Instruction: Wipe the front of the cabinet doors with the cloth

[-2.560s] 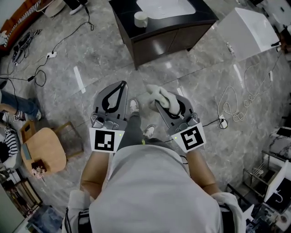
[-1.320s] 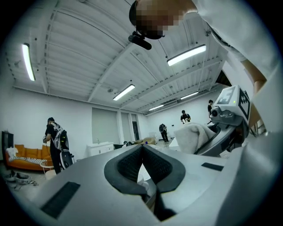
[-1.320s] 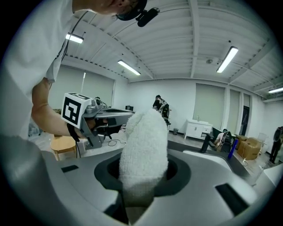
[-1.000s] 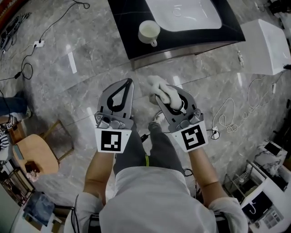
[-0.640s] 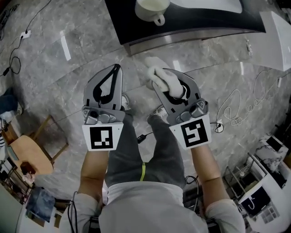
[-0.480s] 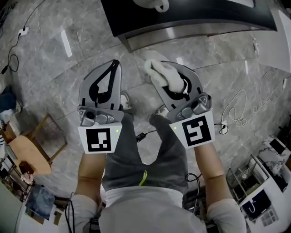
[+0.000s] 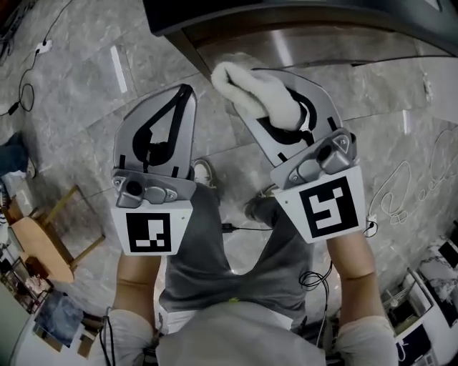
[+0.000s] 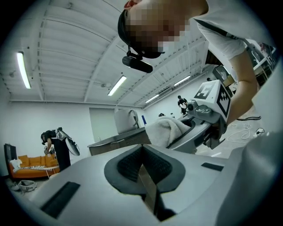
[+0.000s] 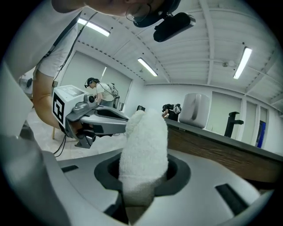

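- Progress: by my read, wiping not started. Cloth (image 7: 257, 96) is up near the cabinet front (image 7: 308, 43) but no view shows it touching; whole door face left to do.
- Right gripper (image 9: 139, 196): jaws clamped on the lower end of the white terry cloth, and the rest sticks out past the tips as a fat roll. Gripper is pointed at the cabinet.
- Left gripper (image 7: 184, 93): jaws pressed together with nothing between them. It's held just beside the right one, aimed the same way.
- Next step, prob.: press the free end of the cloth flat to the door and sweep across. Bunched roll may give only a narrow contact.
- Surface: door front looks like brown wood grain under a dark countertop (image 7: 215, 11), smooth w/ a slight sheen. Can't see any dirt or marks on it.
- Room: glossy grey marble-look floor (image 7: 86, 93), cables (image 7: 28, 93) trailing at left, wooden chair (image 7: 36, 243) low left.
- Gripper views show a big white hall w/ ceiling strip lights and an orange sofa (image 8: 31, 165) far off. Other people in the background.
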`<action>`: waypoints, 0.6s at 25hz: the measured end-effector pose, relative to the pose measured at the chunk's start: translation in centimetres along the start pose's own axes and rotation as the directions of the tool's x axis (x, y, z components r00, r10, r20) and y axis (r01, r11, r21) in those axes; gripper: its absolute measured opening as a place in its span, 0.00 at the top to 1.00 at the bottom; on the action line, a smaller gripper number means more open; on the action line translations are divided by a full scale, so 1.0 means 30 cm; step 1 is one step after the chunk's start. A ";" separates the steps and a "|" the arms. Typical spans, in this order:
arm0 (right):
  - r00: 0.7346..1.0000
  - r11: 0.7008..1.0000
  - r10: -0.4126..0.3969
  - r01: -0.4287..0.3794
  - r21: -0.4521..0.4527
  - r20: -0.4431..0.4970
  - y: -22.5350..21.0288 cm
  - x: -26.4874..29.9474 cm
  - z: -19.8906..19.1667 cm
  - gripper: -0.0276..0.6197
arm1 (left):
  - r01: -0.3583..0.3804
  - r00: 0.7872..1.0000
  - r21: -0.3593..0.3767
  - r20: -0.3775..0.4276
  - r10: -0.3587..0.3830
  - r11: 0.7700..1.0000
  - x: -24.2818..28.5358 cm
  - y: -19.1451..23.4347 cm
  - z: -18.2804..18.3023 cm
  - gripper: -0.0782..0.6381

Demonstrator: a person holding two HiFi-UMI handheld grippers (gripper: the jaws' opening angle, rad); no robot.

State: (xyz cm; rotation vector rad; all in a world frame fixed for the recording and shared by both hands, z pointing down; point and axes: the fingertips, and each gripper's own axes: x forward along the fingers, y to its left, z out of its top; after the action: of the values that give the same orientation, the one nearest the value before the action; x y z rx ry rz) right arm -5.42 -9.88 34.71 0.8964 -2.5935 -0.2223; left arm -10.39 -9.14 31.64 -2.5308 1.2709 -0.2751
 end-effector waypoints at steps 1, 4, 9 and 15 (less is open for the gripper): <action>1.000 1.000 0.001 -0.001 -0.015 0.021 0.005 0.014 -0.002 0.75 | -0.005 1.000 0.012 0.008 0.005 1.000 -0.002 -0.001 -0.015 0.87; 0.997 0.999 0.012 -0.008 -0.047 0.073 0.022 0.058 -0.022 0.75 | -0.010 1.000 0.052 0.022 0.009 0.999 -0.006 -0.010 -0.068 0.87; 0.991 1.000 -0.001 0.004 -0.025 0.136 0.010 0.106 -0.101 0.75 | -0.023 0.999 0.075 0.045 0.019 0.997 0.022 -0.023 -0.184 0.87; 0.984 0.999 0.011 -0.001 -0.052 0.180 0.008 0.131 -0.162 0.75 | -0.058 0.995 0.133 0.093 0.046 0.989 0.049 -0.064 -0.256 0.87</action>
State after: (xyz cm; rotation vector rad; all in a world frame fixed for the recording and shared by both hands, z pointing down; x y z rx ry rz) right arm -6.39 -12.25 40.42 0.8874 -2.7420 -0.3832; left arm -10.37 -10.59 39.55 -2.3654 1.2382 -0.2250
